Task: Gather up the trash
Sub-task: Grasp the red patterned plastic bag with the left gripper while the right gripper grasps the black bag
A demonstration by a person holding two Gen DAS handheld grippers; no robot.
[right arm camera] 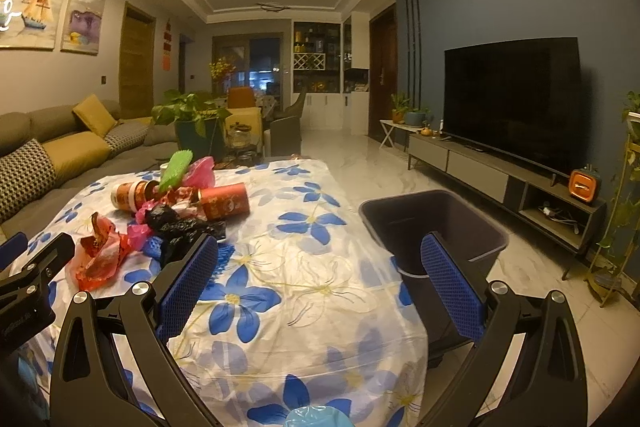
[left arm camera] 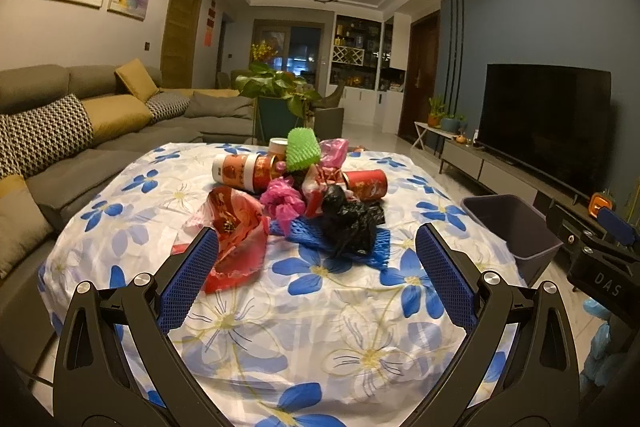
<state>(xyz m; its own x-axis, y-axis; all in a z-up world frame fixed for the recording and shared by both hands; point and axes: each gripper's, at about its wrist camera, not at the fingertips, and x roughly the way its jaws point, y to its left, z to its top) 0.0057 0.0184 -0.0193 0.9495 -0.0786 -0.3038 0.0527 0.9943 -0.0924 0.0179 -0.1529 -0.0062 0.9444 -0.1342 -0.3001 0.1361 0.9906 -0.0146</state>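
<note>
A heap of trash lies mid-table on the flowered cloth: a red plastic bag, a pink bag, a black bag on blue foam netting, red cans and a green foam net. My left gripper hovers open just short of the heap, its left finger beside the red bag. A dark bin stands at the table's right edge. My right gripper is open and empty over the cloth, between the black bag and the bin.
A grey sofa runs along the left. A potted plant stands beyond the table. A TV on a low cabinet lines the right wall, with marble floor between it and the table.
</note>
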